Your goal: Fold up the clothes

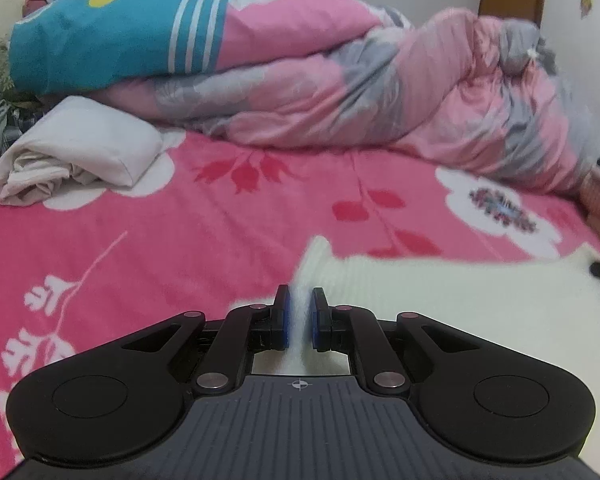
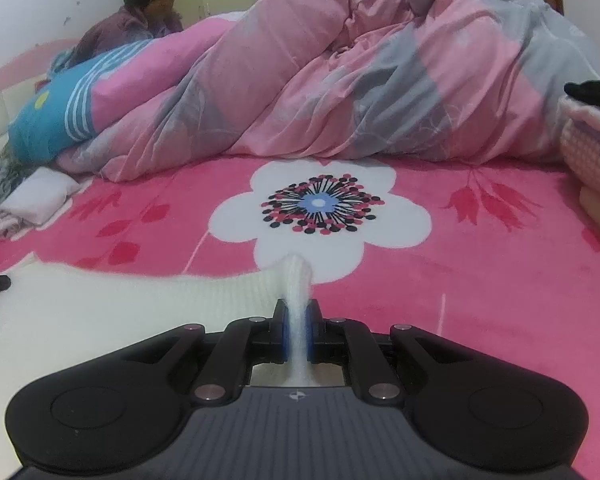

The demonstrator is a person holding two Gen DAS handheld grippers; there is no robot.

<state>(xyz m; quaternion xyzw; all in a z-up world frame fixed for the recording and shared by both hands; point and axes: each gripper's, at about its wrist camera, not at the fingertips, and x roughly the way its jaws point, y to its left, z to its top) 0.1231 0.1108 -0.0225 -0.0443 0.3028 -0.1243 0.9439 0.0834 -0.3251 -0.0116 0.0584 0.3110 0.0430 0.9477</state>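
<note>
Left tongs [image 1: 300, 300] clamped on a bunched edge of white knit garment [image 1: 440, 300], blue pads [image 1: 286, 320] nearly together with a thin ridge of fabric pinched between. Right tongs [image 2: 298, 312] likewise closed narrow on another part of same garment [image 2: 100, 300], a cuff-like fold standing up just past the fingertips. Garment spread flat along near edge of bed, on pink flowered blanket [image 2: 480, 280], stretched between the two pairs of tongs. Large white flower print [image 2: 320, 208] just beyond the right grip. Rumpled pink-and-grey duvet [image 2: 380, 80] heaped along far edge of bed; blue striped pillow [image 1: 100, 40] resting on its left end. Folded white cloth [image 1: 80, 152] toward far left corner, apart from garment. Seated person [image 2: 140, 12] behind duvet at far left. Stacked pink textiles [image 2: 592, 152] at right edge.
</note>
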